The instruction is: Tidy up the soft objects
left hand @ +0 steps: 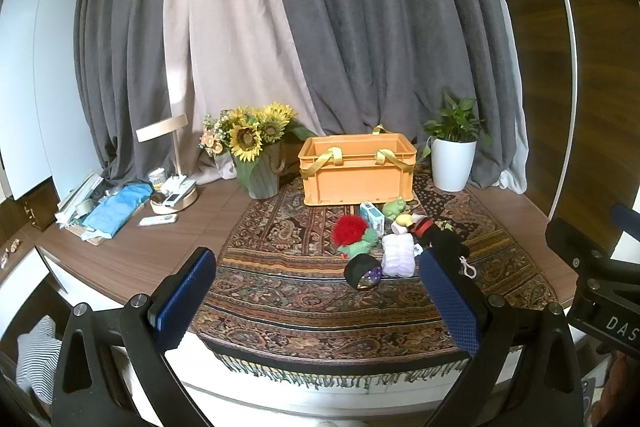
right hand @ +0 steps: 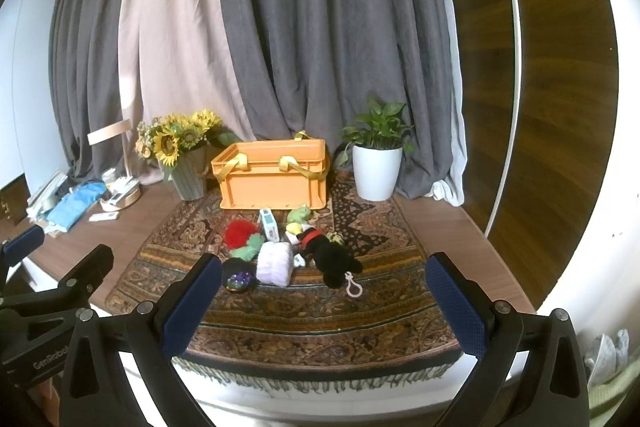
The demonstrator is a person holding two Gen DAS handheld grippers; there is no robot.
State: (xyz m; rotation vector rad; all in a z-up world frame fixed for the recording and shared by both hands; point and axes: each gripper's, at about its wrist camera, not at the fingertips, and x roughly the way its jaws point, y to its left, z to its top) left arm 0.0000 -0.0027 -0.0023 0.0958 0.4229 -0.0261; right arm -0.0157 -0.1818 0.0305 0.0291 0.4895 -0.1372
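A: Two grippers are held at the near edge of the table, the left gripper [left hand: 316, 287] and the right gripper [right hand: 324, 291], and both are seen spread wide with nothing between the blue pads.

B: What is laid out on the patterned rug [right hand: 360, 307], from left to right?

A: At the left a red fuzzy toy [right hand: 239, 231] is found, with a green plush [right hand: 250, 249] just beside it and a dark round pouch [right hand: 239, 277] nearer. A lavender knitted bundle [right hand: 274, 263] is placed in the middle, with a small light box [right hand: 269, 223] behind it. Further right, a green frog toy [right hand: 299, 214] is set near the crate, and a black plush [right hand: 332, 261] with a white clip is stretched out on the right.

B: And the container?

A: An orange crate [right hand: 274, 175] with yellow straps is stood at the far side of the rug, flanked by a sunflower vase [right hand: 188, 171] on the left and a potted plant [right hand: 378, 167] on the right.
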